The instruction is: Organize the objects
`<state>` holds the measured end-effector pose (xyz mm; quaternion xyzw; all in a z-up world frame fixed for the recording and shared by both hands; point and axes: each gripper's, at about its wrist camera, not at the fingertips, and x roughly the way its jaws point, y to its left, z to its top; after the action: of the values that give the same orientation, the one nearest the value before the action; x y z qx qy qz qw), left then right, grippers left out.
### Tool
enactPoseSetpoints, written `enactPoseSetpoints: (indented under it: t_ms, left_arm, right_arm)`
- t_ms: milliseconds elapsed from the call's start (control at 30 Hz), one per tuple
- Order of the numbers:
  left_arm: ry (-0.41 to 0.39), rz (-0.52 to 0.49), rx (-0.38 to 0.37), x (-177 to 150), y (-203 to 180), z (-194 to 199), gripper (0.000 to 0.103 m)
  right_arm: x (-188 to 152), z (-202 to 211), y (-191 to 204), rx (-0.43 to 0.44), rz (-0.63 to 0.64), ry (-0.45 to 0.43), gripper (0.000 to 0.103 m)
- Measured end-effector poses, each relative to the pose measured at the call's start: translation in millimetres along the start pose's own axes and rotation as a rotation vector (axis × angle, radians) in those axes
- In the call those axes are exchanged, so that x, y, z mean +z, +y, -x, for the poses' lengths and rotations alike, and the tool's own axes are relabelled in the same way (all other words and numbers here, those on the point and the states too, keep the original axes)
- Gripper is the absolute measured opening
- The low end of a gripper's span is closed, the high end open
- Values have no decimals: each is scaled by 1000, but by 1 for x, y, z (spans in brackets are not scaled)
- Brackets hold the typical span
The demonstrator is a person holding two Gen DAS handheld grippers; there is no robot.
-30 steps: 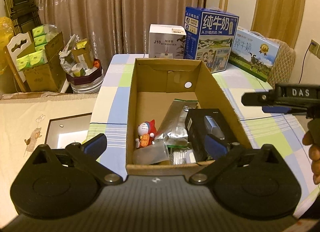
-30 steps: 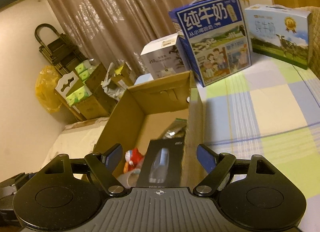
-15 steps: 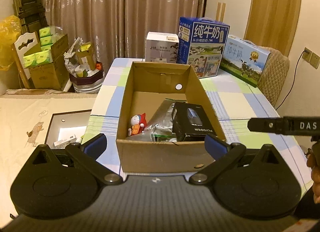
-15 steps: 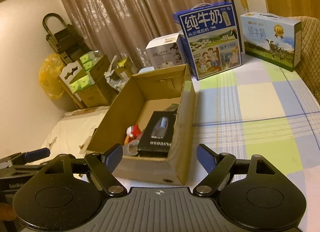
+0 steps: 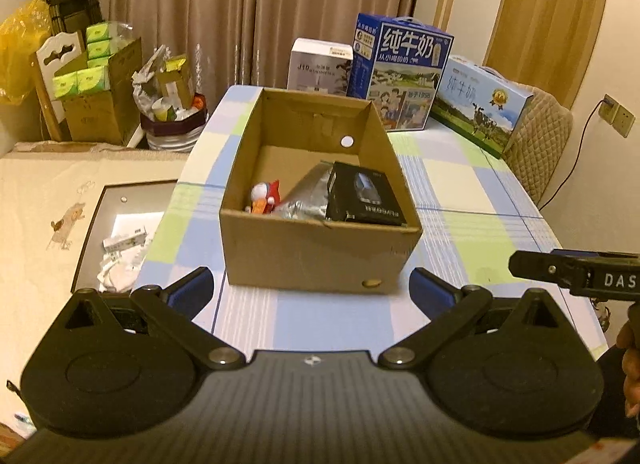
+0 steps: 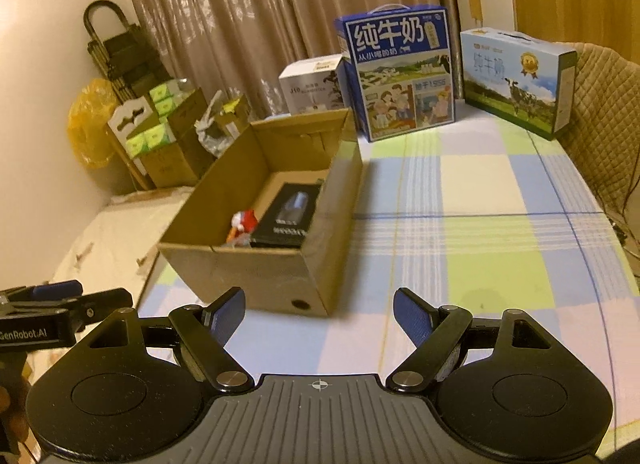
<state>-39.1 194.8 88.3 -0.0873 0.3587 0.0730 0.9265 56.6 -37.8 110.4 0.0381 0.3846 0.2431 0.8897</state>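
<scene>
Both grippers farther from cardboard box (image 5: pixel 320 252)

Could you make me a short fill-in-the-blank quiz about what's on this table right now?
The black box lies inside the ____ box.
The toy sits to the ____ of the black box, seen from the left wrist view.
Both the left gripper and the right gripper are ____.

Answers: cardboard; left; open

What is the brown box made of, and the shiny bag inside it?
The brown box looks like matte corrugated cardboard: dull brown walls, folded seams. The shiny bag seems to be silver foil or metallised plastic, since it is crinkled and reflects light.
</scene>
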Motion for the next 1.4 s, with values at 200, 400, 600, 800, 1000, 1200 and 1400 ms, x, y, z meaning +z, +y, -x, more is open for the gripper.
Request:
enactPoseSetpoints:
  t_ms: [200, 400, 600, 800, 1000, 1200, 1400]
  left_arm:
    - [14, 13, 7, -15, -3, 2, 102]
    - [29, 1, 10, -26, -10, 1, 102]
    - [40, -11, 19, -30, -14, -2, 102]
    - [46, -13, 22, -32, -15, -5, 102]
    - [52, -21, 25, -32, -19, -7, 102]
    - [54, -26, 20, -33, -22, -9, 102]
    - [60, -27, 32, -34, -23, -12, 102]
  right_arm:
    - [-15, 1, -2, -12, 21, 26, 79]
    - [-25, -3, -2, -14, 35, 56, 79]
    - [-30, -5, -3, -15, 34, 63, 79]
    - [-30, -7, -3, -15, 33, 69, 79]
    - [-30, -7, -5, -17, 28, 67, 79]
    - [-30, -7, -7, -20, 23, 67, 79]
    - [-29, -6, -8, -23, 22, 68, 79]
